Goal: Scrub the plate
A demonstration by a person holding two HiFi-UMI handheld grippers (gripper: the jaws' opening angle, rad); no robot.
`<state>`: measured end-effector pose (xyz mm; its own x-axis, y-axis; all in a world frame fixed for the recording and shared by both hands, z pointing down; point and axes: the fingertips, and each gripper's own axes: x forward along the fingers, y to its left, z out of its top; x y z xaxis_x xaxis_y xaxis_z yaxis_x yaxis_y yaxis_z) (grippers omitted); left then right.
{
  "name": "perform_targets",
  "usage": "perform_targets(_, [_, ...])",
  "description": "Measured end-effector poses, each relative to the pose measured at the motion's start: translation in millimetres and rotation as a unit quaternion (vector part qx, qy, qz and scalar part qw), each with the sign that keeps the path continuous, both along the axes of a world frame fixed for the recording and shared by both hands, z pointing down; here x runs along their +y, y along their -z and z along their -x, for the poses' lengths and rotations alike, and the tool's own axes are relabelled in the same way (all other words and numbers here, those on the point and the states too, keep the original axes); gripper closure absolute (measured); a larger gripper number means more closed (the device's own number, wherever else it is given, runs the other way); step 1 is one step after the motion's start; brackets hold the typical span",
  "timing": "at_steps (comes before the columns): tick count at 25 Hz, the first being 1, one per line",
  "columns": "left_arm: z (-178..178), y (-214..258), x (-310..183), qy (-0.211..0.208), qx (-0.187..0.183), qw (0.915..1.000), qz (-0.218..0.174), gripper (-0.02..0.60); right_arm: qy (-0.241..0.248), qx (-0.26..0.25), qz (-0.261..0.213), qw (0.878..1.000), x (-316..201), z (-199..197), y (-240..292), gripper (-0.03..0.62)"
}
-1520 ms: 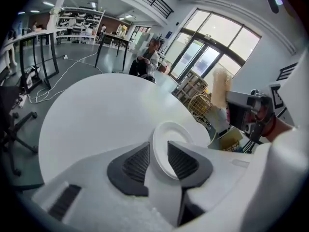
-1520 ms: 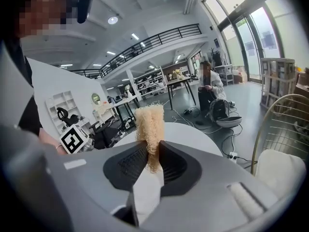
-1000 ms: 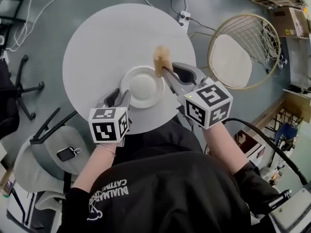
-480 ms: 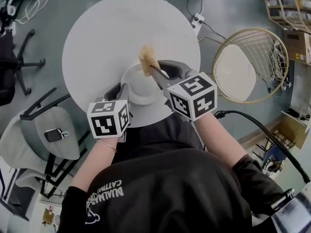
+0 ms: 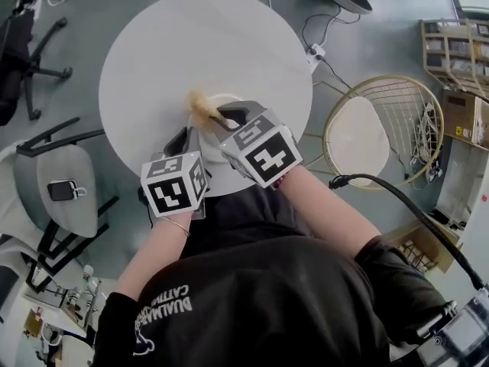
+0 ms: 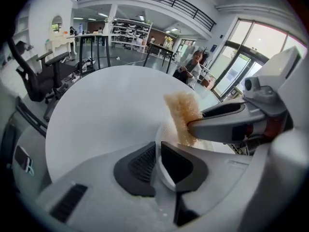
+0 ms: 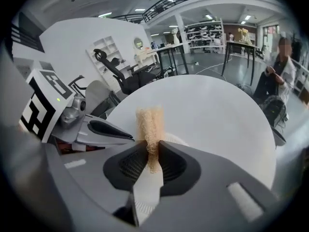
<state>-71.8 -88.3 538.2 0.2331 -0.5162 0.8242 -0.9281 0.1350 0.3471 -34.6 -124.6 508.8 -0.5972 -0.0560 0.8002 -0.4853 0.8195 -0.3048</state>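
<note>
Left claw (image 6: 158,151) is closing on the plate (image 6: 162,137) rim, seemingly pinning it. Right claw (image 7: 153,151), gripping the scourer (image 7: 149,122), is swinging in to scrub.

Dark shirt (image 5: 252,297) print, upside down, seems to read "DUALMA", "CATTIV"
</note>
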Motion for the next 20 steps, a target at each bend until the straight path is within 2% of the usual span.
perform_targets(7, [-9.3, 0.2, 18.6, 0.045, 0.032, 0.9985, -0.001, 0.554, 0.059, -0.023, -0.005, 0.998, 15.4, 19.7, -11.7, 0.519])
perform_targets(12, [-4.8, -1.7, 22.2, 0.062, 0.03, 0.9976, 0.0, 0.554, 0.043, -0.021, 0.018, 0.999, 11.2, 17.7, -16.5, 0.519])
perform_targets(20, [-2.7, -2.7, 26.9, 0.064, 0.015, 0.9978, -0.006, 0.551, 0.016, 0.01, -0.002, 1.0, -5.6, -4.9, -18.3, 0.52])
